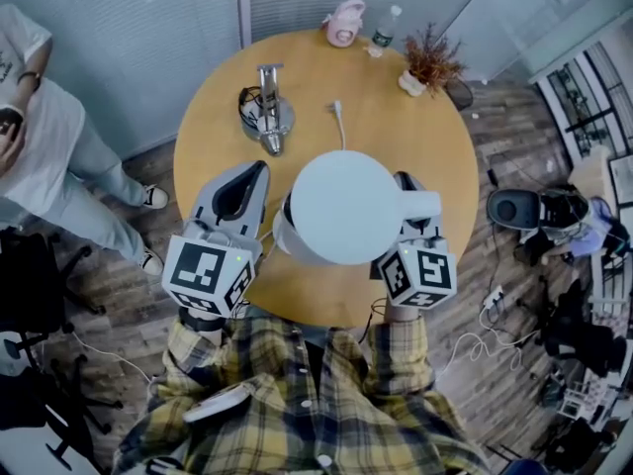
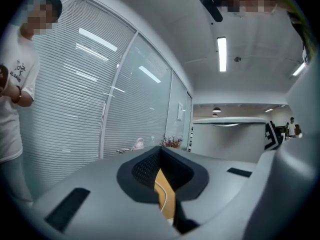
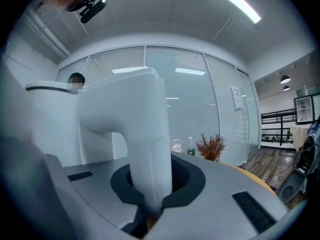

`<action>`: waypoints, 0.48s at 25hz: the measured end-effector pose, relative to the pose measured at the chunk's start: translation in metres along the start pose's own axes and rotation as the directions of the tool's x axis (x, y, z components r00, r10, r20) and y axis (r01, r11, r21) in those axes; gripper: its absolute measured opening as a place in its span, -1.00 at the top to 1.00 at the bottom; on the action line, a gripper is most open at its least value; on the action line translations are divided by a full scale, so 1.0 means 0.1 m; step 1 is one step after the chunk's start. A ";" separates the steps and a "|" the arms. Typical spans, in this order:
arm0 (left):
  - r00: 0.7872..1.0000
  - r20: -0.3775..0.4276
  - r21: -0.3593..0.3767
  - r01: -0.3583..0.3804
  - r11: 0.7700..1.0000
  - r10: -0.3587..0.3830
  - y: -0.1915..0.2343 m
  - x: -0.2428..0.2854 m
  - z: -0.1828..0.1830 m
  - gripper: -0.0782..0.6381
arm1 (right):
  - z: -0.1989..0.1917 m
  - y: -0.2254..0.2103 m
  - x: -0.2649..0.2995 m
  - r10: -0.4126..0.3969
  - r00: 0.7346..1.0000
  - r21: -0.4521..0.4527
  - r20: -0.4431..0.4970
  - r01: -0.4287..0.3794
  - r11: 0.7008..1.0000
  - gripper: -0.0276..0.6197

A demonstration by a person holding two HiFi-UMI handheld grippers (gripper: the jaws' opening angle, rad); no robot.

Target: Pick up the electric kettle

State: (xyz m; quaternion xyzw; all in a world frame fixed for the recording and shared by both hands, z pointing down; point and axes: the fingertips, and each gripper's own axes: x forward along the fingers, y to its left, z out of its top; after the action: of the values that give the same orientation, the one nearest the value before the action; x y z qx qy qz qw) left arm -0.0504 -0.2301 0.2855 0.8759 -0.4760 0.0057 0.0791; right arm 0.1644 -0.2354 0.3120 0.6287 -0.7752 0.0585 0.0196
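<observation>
Over table (image 1: 396,132), head view: we see kettle (image 1: 346,206) between both grippers, near the front edge.
Right gripper (image 1: 407,191): at the kettle's handle (image 1: 423,206).
Left gripper (image 1: 247,181): just beside the kettle's body; we cannot tell whether it touches.
Left gripper view, jaws: together, nothing between; wood and cord (image 2: 161,200) show through their hollow.
Right gripper view, jaws: clamped on the white handle; plant (image 3: 210,148) stands beyond.

The electric kettle (image 1: 346,206) is smooth plastic; the table (image 1: 210,156) looks like smooth, matt wood; the near shirt (image 1: 297,409) is plaid cloth.
</observation>
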 end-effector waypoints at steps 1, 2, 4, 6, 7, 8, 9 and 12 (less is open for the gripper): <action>1.000 0.000 0.001 0.007 1.000 -0.007 -0.03 -0.01 0.02 0.77 | 0.04 0.00 -0.03 0.001 1.000 -0.001 0.002 -0.001 1.000 0.80; 1.000 0.001 0.002 0.012 1.000 -0.012 -0.06 -0.01 0.03 0.77 | 0.07 0.00 -0.05 0.002 1.000 -0.003 0.004 -0.002 1.000 0.80; 1.000 0.005 0.005 0.023 1.000 -0.023 -0.13 -0.02 0.07 0.77 | 0.12 -0.01 -0.11 0.002 1.000 -0.005 0.006 -0.002 1.000 0.80; 0.999 0.010 0.008 0.033 0.999 -0.033 -0.20 -0.03 0.09 0.77 | 0.15 -0.03 -0.18 0.002 1.000 -0.003 0.006 -0.002 1.000 0.80; 0.999 0.013 0.009 0.036 0.999 -0.036 -0.23 -0.04 0.09 0.77 | 0.16 -0.04 -0.21 0.002 1.000 -0.002 0.005 -0.002 1.000 0.80; 0.999 0.015 0.009 0.040 0.999 -0.040 -0.25 -0.04 0.10 0.77 | 0.17 -0.05 -0.24 0.001 1.000 -0.003 0.006 -0.001 1.000 0.80; 0.999 0.018 0.009 0.043 0.999 -0.043 -0.26 -0.04 0.11 0.77 | 0.18 -0.05 -0.26 0.001 1.000 -0.006 0.010 -0.001 1.000 0.80; 0.999 0.023 0.016 0.049 0.999 -0.050 -0.29 -0.05 0.15 0.77 | 0.24 -0.05 -0.34 0.002 1.000 -0.019 0.030 -0.002 1.000 0.80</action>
State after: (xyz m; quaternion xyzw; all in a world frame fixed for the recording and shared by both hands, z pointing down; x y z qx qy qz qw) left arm -0.0297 -0.2125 0.2665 0.8879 -0.4550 -0.0026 0.0670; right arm 0.1770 -0.2065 0.2849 0.6285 -0.7766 0.0419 0.0140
